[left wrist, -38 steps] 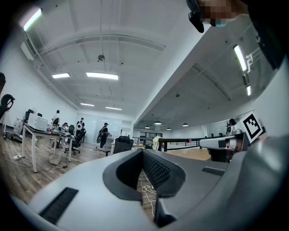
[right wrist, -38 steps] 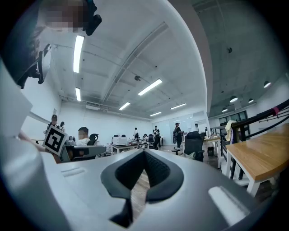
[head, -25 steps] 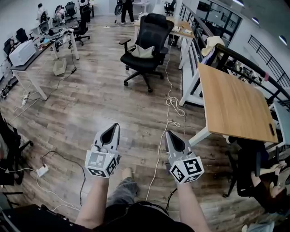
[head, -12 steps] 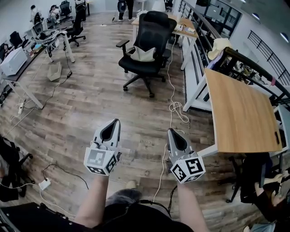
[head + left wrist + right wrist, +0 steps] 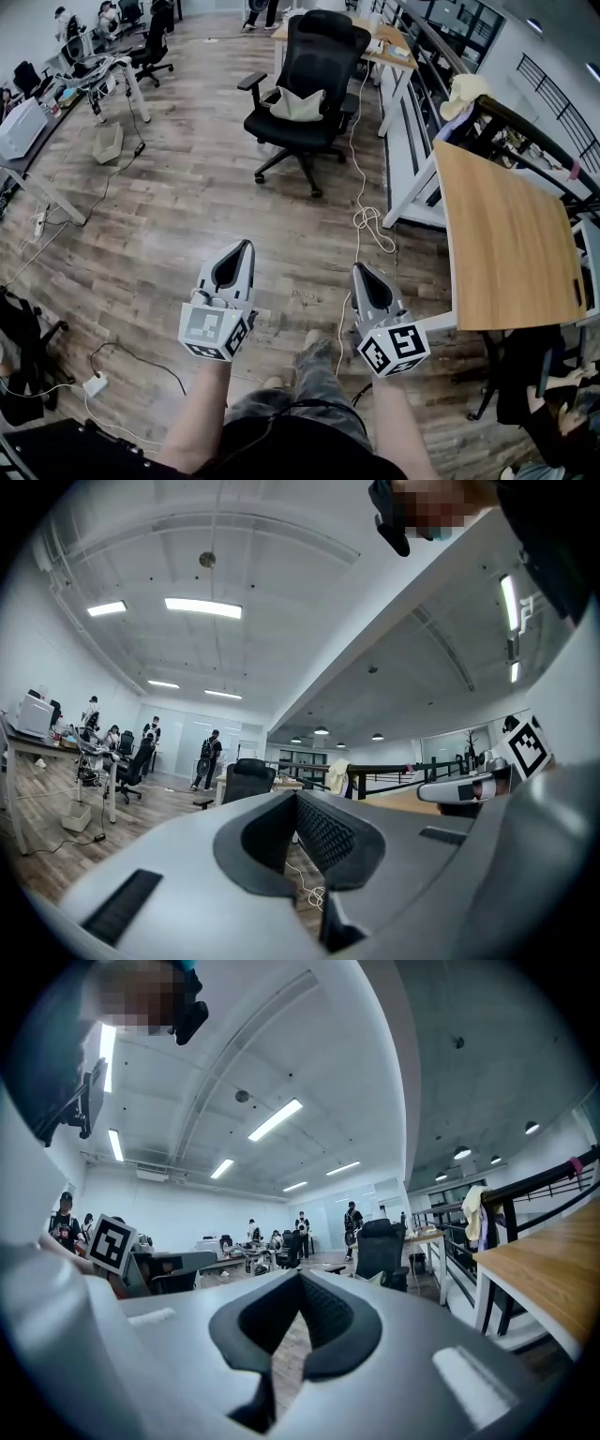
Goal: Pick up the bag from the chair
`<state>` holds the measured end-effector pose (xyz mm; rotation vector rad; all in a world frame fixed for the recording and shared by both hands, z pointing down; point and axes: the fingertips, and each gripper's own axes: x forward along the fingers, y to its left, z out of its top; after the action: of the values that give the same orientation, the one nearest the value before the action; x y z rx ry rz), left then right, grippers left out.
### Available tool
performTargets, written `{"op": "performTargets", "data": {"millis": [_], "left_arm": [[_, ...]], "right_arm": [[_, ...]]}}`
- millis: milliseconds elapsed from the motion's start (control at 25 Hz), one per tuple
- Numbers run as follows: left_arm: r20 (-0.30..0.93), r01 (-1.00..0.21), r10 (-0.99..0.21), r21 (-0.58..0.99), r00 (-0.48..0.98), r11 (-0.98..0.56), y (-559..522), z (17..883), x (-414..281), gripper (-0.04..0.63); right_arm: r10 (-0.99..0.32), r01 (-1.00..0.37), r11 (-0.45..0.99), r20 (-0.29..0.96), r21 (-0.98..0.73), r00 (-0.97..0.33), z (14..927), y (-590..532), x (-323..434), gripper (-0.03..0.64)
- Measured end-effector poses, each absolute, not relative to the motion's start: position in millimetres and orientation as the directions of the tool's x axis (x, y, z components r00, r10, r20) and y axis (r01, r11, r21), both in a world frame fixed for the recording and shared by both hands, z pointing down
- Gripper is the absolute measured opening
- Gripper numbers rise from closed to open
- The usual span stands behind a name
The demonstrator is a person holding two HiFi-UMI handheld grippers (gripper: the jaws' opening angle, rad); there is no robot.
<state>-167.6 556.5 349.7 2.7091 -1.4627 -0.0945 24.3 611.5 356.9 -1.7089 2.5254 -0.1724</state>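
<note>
Your left tongs [image 5: 244,247] and right tongs [image 5: 359,272] are both closed with nothing between them, held side by side above the wooden floor [image 5: 187,206]. The cream bag [image 5: 298,105] lies on the seat of the black office chair [image 5: 317,56], against its backrest. It is well apart from both tongs.

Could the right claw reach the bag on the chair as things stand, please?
Probably not yet: the right claw, shut, hangs well short of the bag on the chair, with only floor between.
</note>
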Motion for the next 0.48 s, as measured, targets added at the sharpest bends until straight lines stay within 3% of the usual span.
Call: {"op": "performTargets", "data": {"millis": [480], "left_arm": [[-0.049, -0.881, -0.884, 0.069, 0.465, -0.468, 460, 335, -154, -0.002]], "right_arm": [[-0.876, -0.871, 0.481, -0.016, -0.102, -0.482, 344, 492, 30, 0.008]]}}
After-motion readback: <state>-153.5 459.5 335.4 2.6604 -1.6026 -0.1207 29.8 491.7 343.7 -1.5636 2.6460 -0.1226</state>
